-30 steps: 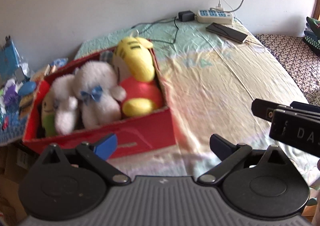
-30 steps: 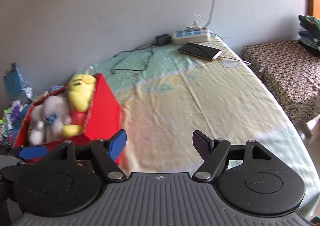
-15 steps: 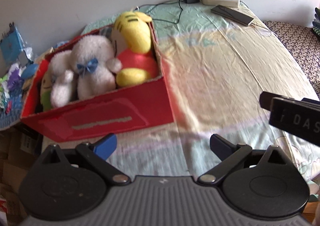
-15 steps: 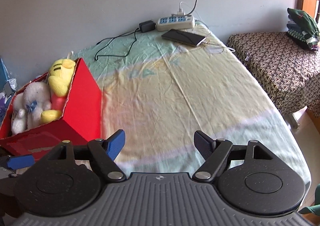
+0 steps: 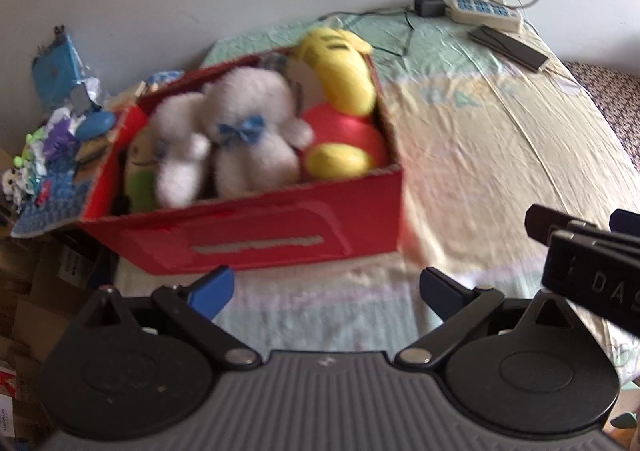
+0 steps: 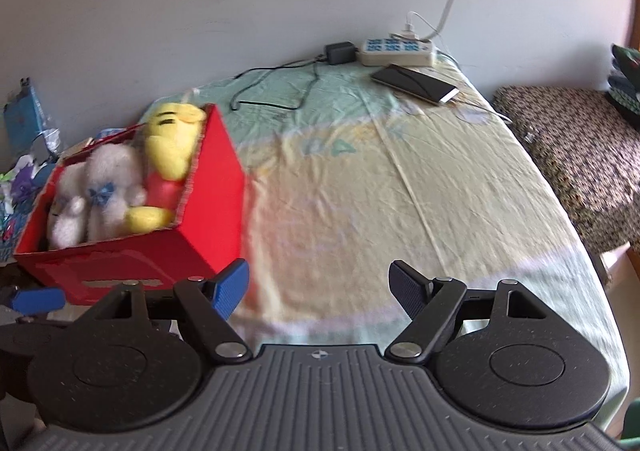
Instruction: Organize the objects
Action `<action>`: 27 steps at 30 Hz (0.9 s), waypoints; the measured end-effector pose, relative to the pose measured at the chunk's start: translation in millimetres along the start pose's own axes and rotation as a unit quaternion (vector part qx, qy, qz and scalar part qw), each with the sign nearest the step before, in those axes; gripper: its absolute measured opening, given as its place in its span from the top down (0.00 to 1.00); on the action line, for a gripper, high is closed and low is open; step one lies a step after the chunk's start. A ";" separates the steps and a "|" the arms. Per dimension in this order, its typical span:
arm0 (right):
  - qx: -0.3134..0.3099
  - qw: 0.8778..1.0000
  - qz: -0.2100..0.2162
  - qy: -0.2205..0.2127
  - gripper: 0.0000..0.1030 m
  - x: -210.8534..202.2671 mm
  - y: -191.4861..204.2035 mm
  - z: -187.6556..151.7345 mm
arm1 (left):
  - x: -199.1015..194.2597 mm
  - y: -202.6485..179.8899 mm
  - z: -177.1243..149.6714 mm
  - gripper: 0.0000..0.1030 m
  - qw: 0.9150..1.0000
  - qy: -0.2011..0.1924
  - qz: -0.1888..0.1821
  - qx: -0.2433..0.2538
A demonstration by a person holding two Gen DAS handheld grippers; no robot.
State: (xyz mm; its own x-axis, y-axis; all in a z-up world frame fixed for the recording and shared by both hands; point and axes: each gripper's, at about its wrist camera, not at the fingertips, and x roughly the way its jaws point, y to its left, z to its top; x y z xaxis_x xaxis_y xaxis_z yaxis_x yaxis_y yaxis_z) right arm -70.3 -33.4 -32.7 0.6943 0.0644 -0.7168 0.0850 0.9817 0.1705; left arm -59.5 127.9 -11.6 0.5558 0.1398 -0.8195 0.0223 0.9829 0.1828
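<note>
- Bed: spread ahead of both claws, sheet bare between the box and the far edge; nothing loose on it near either claw.
- Red box: straight ahead of and just beyond the left claw, long side turned squarely across its fingers; seen from the right claw, ahead and off to the left, corner-on, one short wall facing it.
- Judged nearer arm: the left, with the box's long front wall close before its tips; the right well out over bare sheet.
- Yellow plush: at the box's right end from the left claw, head above the rim.
- White plush: beside it toward the middle, packed against a second white one and a green one further left.
- Left claw: spread wide, nothing between the fingers, above the sheet short of the box.
- Right claw: likewise spread wide and empty.
- Power strip and phone: far ahead of the right claw, by the wall.
- Judged state: toys boxed; next likely a two-sided hold on the box.
</note>
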 end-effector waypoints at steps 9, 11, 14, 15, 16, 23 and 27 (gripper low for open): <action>-0.005 1.000 0.008 -0.005 0.21 -5.7 45.8 20.9 | -4.6 52.0 19.8 0.03 1.000 -0.012 0.013 -0.017; -0.006 1.000 0.009 -0.006 0.21 -6.0 56.3 24.3 | -4.3 62.8 22.5 0.03 1.000 -0.013 0.011 -0.020; -0.010 1.000 0.008 -0.009 0.21 -6.7 72.7 28.5 | -2.9 78.1 26.0 0.03 1.000 -0.014 0.014 -0.022; -0.011 1.000 0.008 -0.010 0.21 -6.5 77.5 29.7 | -2.2 83.1 27.2 0.03 1.000 -0.014 0.014 -0.023; -0.010 1.000 0.009 -0.009 0.21 -5.9 82.0 31.0 | -1.2 87.9 28.4 0.03 1.000 -0.013 0.014 -0.024; -0.005 1.000 0.009 -0.003 0.21 3.6 109.3 33.3 | 5.9 112.1 31.4 0.03 1.000 -0.015 0.017 -0.013; -0.002 1.000 0.005 -0.006 0.21 9.2 118.9 33.6 | 13.1 123.6 33.4 0.03 1.000 -0.015 0.015 -0.011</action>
State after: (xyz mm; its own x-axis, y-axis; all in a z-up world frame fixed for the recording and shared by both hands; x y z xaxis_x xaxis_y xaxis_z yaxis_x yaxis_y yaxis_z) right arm -29.7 77.8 3.7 0.7035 0.0711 -0.7072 0.0760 0.9818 0.1743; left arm -21.7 247.2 18.4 0.5813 0.1666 -0.7965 -0.0136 0.9807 0.1952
